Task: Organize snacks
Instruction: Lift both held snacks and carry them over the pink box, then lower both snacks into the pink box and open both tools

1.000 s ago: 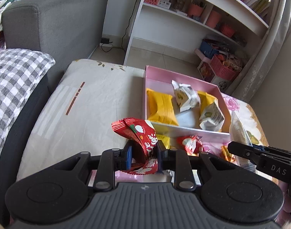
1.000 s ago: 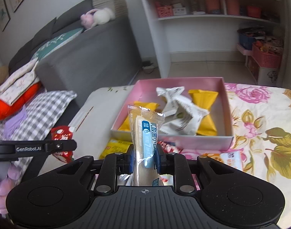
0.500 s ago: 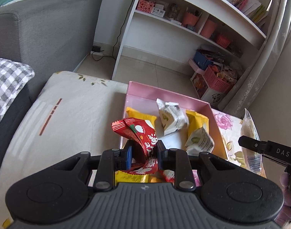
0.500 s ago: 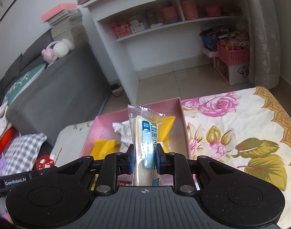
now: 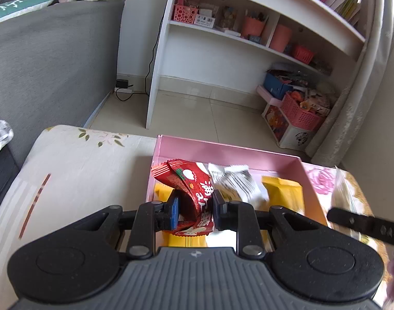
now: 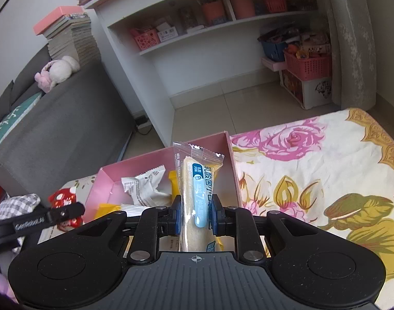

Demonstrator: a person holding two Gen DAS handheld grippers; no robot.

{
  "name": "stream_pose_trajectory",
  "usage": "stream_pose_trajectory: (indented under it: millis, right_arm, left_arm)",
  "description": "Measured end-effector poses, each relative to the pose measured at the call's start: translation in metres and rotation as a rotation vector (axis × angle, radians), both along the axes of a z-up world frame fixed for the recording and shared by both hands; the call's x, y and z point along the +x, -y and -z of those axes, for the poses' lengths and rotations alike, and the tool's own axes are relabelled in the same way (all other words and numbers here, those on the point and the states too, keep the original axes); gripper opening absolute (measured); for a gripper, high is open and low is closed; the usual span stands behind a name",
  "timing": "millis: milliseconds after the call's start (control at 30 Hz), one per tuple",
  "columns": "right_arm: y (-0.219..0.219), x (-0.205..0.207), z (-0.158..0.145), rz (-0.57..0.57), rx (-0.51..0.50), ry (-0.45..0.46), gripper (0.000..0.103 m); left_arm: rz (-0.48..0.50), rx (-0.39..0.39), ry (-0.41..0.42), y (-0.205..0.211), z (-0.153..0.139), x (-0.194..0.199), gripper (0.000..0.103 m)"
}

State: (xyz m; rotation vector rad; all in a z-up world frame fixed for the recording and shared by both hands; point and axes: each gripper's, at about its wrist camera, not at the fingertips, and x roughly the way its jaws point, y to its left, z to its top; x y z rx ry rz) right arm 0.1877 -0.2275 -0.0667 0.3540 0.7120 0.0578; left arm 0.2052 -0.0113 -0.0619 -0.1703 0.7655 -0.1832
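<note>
My left gripper [image 5: 196, 210] is shut on a red snack packet [image 5: 194, 191] and holds it above the left part of the pink box [image 5: 230, 148]. My right gripper [image 6: 196, 215] is shut on a clear-wrapped bread stick with a blue label [image 6: 198, 193], upright above the box's right side [image 6: 229, 160]. The box holds white packets [image 5: 238, 180] and yellow packets [image 5: 282, 188]. The left gripper with the red packet also shows in the right wrist view [image 6: 63, 201]. The right gripper's finger [image 5: 362, 226] shows at the right edge of the left wrist view.
The box lies on a table with a flowered cloth [image 6: 313, 170]. A grey sofa [image 5: 42, 59] stands to the left. A white shelf unit [image 5: 248, 33] and pink baskets [image 5: 300, 111] stand behind on the tiled floor.
Both grippers have moved forward over the pink box, still holding their snacks. The red packet now hangs over the box's left side and the bread stick over its right side.
</note>
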Motion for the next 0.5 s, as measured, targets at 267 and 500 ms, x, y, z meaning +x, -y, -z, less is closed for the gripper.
stream_pose_trajectory:
  millis: [267, 500]
  right_arm:
    - [0.008, 0.023, 0.019, 0.016, 0.012, -0.025, 0.02]
    - [0.009, 0.034, 0.022, 0.014, 0.024, -0.01, 0.02]
  left_arm:
    - [-0.005, 0.062, -0.014, 0.016, 0.014, 0.03, 0.023]
    - [-0.021, 0.069, -0.018, 0.018, 0.02, 0.041, 0.023]
